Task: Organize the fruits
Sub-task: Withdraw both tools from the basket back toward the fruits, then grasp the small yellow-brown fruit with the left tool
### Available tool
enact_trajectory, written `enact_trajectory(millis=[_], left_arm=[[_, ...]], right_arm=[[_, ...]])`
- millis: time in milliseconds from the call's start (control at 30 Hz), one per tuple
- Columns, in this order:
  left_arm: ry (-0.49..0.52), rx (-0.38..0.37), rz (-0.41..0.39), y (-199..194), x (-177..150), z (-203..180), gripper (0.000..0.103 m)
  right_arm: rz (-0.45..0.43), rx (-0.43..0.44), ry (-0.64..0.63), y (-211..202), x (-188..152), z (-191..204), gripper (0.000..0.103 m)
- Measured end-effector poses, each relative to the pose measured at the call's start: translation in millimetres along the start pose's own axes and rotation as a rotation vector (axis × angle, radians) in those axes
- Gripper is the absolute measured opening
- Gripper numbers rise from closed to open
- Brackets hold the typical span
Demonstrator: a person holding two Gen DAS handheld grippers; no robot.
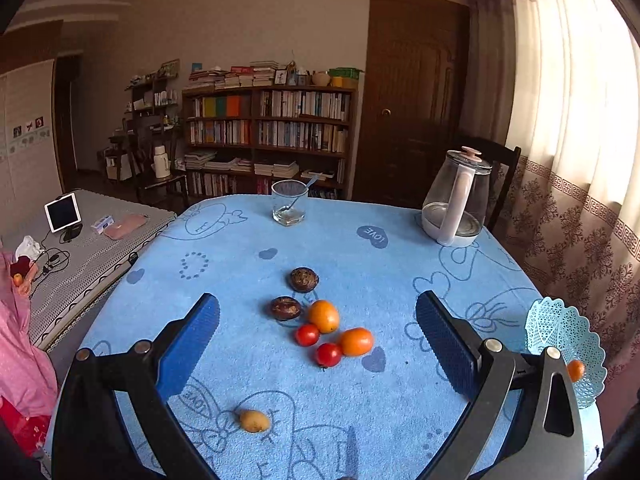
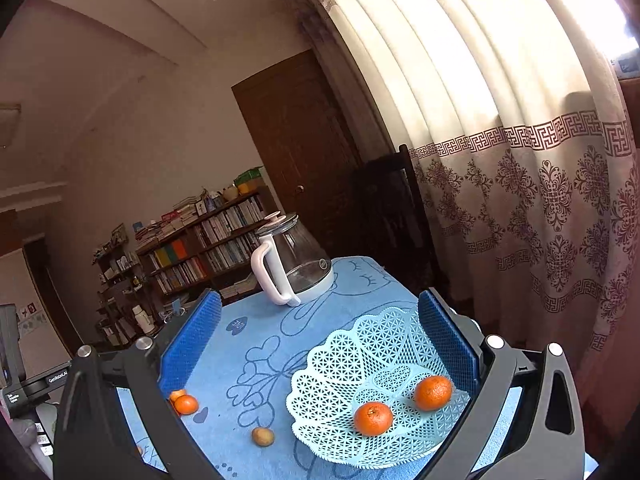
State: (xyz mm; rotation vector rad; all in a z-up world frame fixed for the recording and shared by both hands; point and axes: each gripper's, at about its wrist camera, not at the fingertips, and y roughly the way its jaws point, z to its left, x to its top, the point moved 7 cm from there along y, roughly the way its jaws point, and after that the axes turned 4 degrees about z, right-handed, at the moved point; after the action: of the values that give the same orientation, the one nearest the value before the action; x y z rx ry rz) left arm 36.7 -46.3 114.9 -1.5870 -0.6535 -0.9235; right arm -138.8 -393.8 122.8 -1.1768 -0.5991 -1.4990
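Right gripper (image 2: pixel 320 344) jaws spread wide, holding nothing, above pale-blue lattice plastic basket (image 2: pixel 344 364) with two oranges (image 2: pixel 373 418) inside; left gripper (image 1: pixel 318 332) likewise wide, empty, over loose fruit cluster (image 1: pixel 324 322) on blue tablecloth (image 1: pixel 360 400), glass kettle (image 1: pixel 456 200) at one o'clock.

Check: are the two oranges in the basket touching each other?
Apart. The right wrist view shows bare basket lattice between the front orange and the rear orange.
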Motion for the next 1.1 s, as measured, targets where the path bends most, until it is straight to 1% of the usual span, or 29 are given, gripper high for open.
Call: enact_trajectory(millis=[100, 300, 600, 767, 933, 1067, 1100], left_arm=[[-0.015, 0.029, 0.018, 1.6, -8.0, 18.9, 0.098], [-0.032, 0.06, 0.055, 5.9, -28.2, 45.4, 0.098], [-0.034, 0.091, 0.161, 28.5, -68.7, 67.3, 0.098], [-0.007, 0.095, 0.214, 40.0, -90.9, 69.6, 0.098], [0.033, 0.086, 0.263, 52.9, -108.5, 64.2, 0.098], [0.037, 0.069, 0.296, 62.2, -117.8, 62.8, 0.097], [0.035, 0.068, 0.304, 64.7, -119.6, 63.3, 0.096]], right_arm=[[-0.007, 0.006, -0.06, -0.9, -3.3, 14.6, 0.1], [-0.013, 0.031, -0.172, -1.2, -12.6, 43.9, 0.1], [0.116, 0.092, -0.292, 12.3, -45.2, 88.4, 0.1], [0.233, 0.14, -0.325, 25.1, -69.1, 107.3, 0.1], [0.278, 0.153, -0.355, 29.8, -85.4, 120.7, 0.1], [0.301, 0.158, -0.367, 32.5, -94.7, 125.8, 0.1], [0.308, 0.16, -0.369, 34.5, -96.3, 126.5, 0.1]])
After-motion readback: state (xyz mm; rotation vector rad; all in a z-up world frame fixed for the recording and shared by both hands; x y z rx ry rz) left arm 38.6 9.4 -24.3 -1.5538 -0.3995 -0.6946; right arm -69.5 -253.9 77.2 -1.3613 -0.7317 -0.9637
